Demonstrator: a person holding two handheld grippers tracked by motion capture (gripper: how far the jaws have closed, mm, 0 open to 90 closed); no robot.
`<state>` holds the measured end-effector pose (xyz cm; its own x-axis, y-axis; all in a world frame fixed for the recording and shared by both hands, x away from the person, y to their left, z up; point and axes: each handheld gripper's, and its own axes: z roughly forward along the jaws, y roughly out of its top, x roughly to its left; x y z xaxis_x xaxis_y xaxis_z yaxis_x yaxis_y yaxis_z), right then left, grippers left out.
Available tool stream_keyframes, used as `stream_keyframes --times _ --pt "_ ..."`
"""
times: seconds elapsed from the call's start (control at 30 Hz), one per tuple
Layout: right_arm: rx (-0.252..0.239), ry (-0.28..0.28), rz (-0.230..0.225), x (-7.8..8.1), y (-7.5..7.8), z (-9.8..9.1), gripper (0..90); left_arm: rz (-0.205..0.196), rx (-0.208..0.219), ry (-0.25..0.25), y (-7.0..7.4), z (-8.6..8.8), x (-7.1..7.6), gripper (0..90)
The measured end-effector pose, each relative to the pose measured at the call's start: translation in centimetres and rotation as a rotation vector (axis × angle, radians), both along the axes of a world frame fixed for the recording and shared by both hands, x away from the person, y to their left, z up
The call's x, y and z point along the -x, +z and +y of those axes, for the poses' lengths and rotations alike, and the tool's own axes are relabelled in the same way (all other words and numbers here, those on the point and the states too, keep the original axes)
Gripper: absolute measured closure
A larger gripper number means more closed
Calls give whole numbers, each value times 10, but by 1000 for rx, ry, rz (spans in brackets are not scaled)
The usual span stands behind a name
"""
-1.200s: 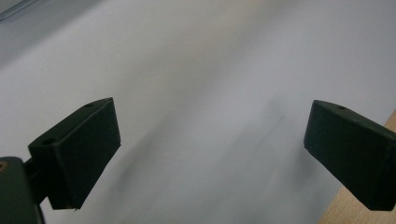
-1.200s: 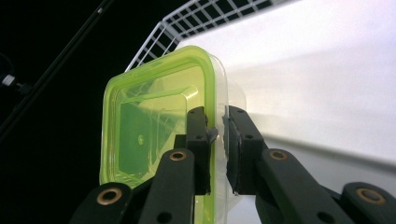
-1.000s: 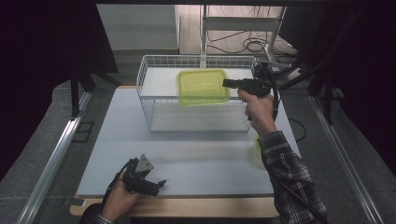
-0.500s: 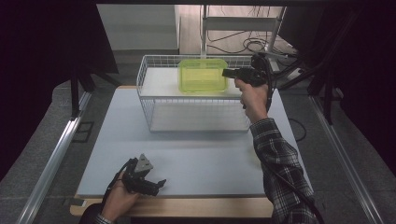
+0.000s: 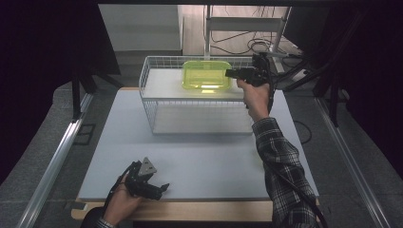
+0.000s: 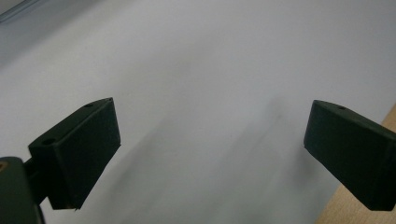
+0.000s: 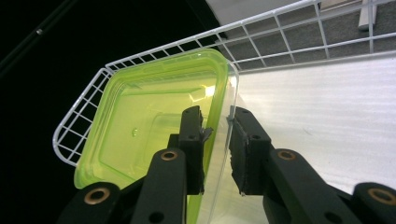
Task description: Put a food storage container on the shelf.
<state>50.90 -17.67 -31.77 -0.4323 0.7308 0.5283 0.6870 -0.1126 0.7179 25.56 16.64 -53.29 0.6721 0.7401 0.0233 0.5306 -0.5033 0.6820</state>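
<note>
A lime-green see-through plastic container (image 5: 206, 74) sits in the back part of a white wire basket (image 5: 147, 102). My right gripper (image 5: 230, 72) reaches over the basket's right side to the container's right edge. In the right gripper view the container's rim (image 7: 219, 84) stands between the jaws of my right gripper (image 7: 217, 116). The jaws have just been opening, and a thin gap shows beside the pads. My left gripper (image 5: 164, 187) rests low near the table's front edge. Its jaws stand wide apart over bare table, as the left gripper view (image 6: 210, 121) shows.
The grey tabletop (image 5: 209, 156) stretches between the basket and the wooden front edge (image 5: 214, 209). A white foam sheet (image 7: 327, 107) lines the basket floor. Cables and a metal frame (image 5: 247, 23) lie behind the basket.
The right hand carried the green container from a tilt over the basket's right side to the left and set it level in the back. The left hand stayed put.
</note>
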Motion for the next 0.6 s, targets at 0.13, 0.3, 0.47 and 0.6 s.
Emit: stream_keyframes --times 0.13,0.3,0.47,0.6 --pt "48 -4 -11 -3 0 3 706 3 -7 -2 -1 0 0 35" --pt "113 14 -20 -8 0 9 650 6 -5 -1 -1 0 0 35" --pt "194 13 -62 -7 3 13 548 5 -3 -1 -1 0 0 35" --pt "178 34 -82 -2 6 11 491 6 13 5 0 2 -1 34"
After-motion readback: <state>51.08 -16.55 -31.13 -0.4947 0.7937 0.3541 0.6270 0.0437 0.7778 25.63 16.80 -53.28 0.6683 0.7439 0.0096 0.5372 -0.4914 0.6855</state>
